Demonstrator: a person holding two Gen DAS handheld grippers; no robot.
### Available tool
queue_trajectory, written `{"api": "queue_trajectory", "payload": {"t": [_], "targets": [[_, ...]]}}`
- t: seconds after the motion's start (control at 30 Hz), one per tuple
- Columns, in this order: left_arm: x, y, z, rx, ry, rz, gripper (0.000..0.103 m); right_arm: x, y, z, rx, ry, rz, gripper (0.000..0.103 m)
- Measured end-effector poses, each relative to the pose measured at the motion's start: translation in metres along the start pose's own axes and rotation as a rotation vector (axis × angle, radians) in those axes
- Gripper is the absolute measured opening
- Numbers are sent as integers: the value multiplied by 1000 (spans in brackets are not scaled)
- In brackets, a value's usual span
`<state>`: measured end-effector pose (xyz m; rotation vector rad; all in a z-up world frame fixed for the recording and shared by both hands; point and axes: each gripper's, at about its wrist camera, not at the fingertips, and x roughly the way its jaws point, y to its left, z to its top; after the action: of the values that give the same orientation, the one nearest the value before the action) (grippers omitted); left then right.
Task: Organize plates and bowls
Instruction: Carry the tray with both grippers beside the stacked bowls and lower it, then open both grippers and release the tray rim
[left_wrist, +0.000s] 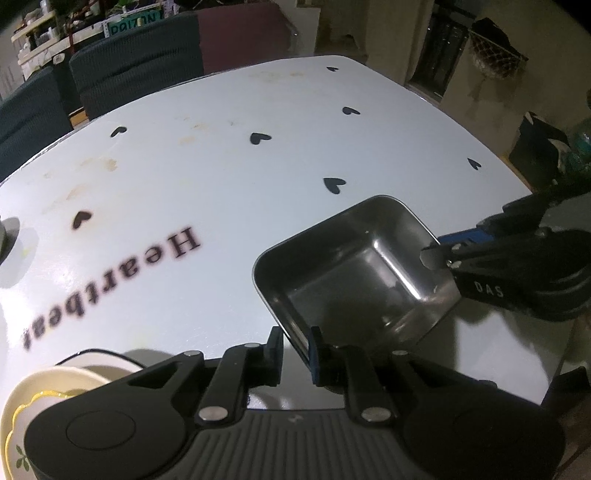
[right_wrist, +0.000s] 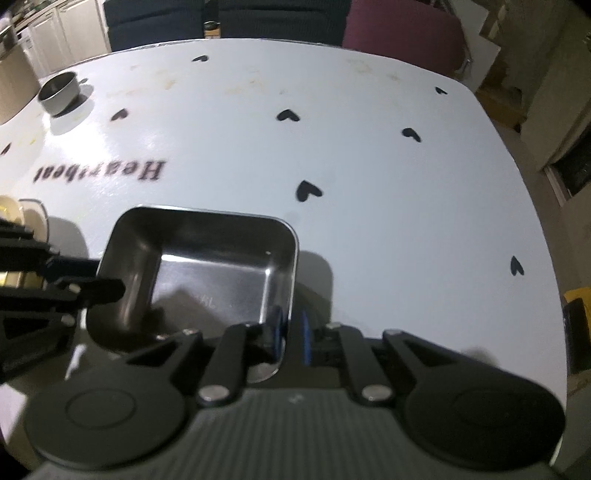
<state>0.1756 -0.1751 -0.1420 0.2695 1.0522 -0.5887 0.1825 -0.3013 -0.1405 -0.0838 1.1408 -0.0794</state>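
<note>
1. Steel tray (left_wrist: 354, 273) sits between both tools: the left hand-held gripper (left_wrist: 295, 350) has its jaws nearly closed around the tray's near wall.
2. The right hand-held gripper (right_wrist: 290, 336) straddles the opposite wall, nearly closed; I cannot tell if it pinches.
3. The tray rests low on the white counter (left_wrist: 221, 177).
4. The step looks like placing the tray.
5. Next, both should let go gently.
6. Cream plates (left_wrist: 22, 413) wait nearby, and a round steel bowl (right_wrist: 59, 90) stands far off.

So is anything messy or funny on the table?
Yes. The white table cover has brownish stains near its far edge, and the metal tray sits crooked, held at two sides by the left gripper and right gripper.
</note>
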Motion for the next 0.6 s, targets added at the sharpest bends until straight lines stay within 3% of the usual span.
{"api": "queue_trajectory", "payload": {"t": [0.6], "targets": [[-1,0,6,-47,-4,-13,18,8,-12,-1,50,-2,34,16]]}}
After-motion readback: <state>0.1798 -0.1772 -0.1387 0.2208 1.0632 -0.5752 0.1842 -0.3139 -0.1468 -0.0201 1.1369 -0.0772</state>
